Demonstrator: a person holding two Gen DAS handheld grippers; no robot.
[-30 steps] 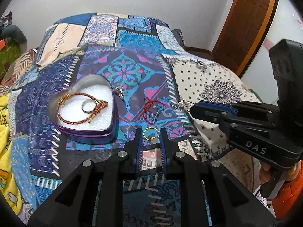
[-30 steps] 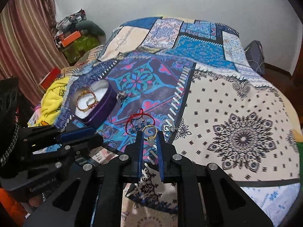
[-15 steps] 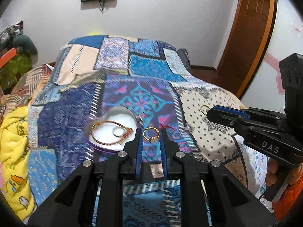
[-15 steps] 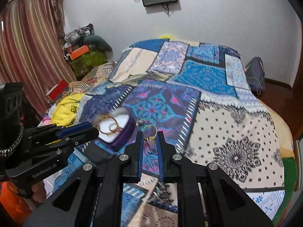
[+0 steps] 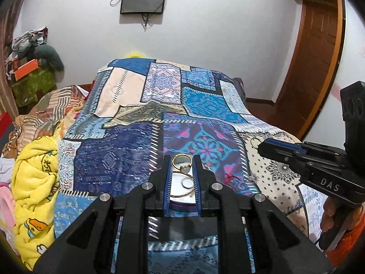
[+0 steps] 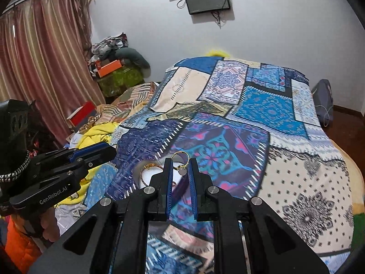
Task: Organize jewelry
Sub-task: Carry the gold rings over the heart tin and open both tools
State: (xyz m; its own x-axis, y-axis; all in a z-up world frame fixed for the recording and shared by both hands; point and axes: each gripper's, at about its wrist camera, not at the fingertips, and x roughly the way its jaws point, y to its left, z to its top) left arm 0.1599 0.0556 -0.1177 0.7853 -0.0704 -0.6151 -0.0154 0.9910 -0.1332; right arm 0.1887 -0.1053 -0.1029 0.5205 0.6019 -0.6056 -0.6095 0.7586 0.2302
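Observation:
My left gripper [image 5: 181, 162] is shut on a gold ring [image 5: 181, 162] with a pale stone, held above the heart-shaped tin [image 5: 182, 191]. The tin has a white lining and holds a bangle and a small ring. My right gripper [image 6: 180, 165] is shut on a second gold ring [image 6: 180, 162] with a pale stone. It also shows in the left wrist view [image 5: 260, 145], with that ring [image 5: 254, 142] at its tip. The tin shows blurred behind the right fingers [image 6: 148, 173]. A red cord bracelet [image 5: 230, 177] lies on the bedspread right of the tin.
The patchwork bedspread [image 5: 205, 105] covers the bed. A yellow blanket [image 5: 34, 182] is heaped at the left edge. A wooden door [image 5: 319, 57] stands at the right, a curtain [image 6: 41, 68] and piled clutter [image 6: 114, 68] at the left.
Both grippers have risen and tilted up from the bedspread, each keeping its ring. The tin has slid from the left of the left gripper to behind its fingers.

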